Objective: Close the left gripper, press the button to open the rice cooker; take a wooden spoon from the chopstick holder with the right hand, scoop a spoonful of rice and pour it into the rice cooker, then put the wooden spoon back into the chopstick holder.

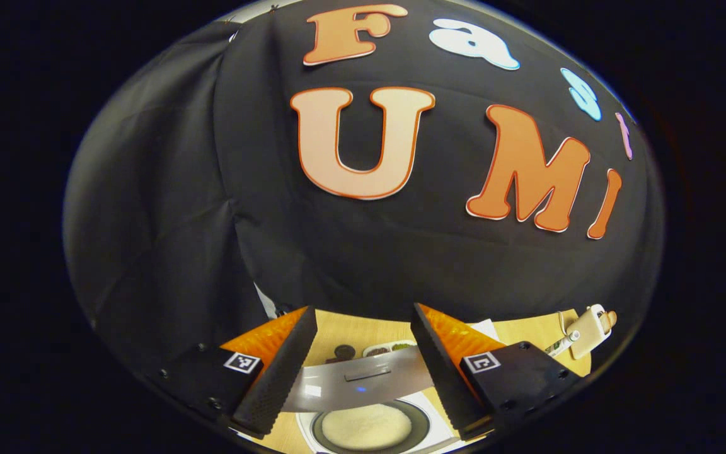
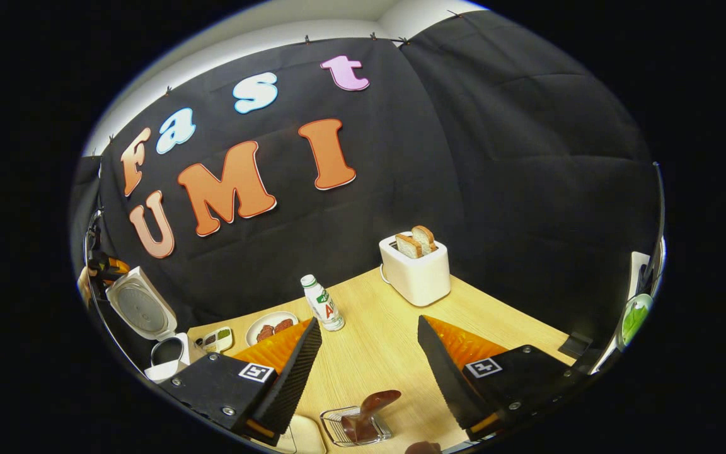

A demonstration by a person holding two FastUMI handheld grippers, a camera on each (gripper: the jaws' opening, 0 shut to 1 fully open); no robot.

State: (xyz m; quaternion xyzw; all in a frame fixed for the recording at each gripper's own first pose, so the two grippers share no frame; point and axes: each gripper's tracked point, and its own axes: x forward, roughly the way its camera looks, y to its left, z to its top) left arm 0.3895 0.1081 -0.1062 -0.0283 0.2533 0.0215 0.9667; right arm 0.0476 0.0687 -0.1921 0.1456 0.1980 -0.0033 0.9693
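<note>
The rice cooker (image 2: 167, 356) stands at the far left of the right gripper view with its lid (image 2: 139, 306) raised. In the left gripper view I look down over the lid's silver edge (image 1: 363, 378) into the pot (image 1: 366, 425), which holds something pale. My left gripper (image 1: 362, 315) hangs above the cooker, open and holding nothing. A brown wooden spoon (image 2: 369, 407) stands in the wire chopstick holder (image 2: 338, 432) at the bottom of the right gripper view. My right gripper (image 2: 369, 323) is open above and just behind it, apart from the spoon.
On the wooden table (image 2: 388, 353) are a white toaster (image 2: 416, 271) with two slices of bread, a small bottle (image 2: 323, 302), a plate of brown food (image 2: 271, 328) and a small dish (image 2: 215, 339). A pale object (image 2: 303, 435) lies left of the holder.
</note>
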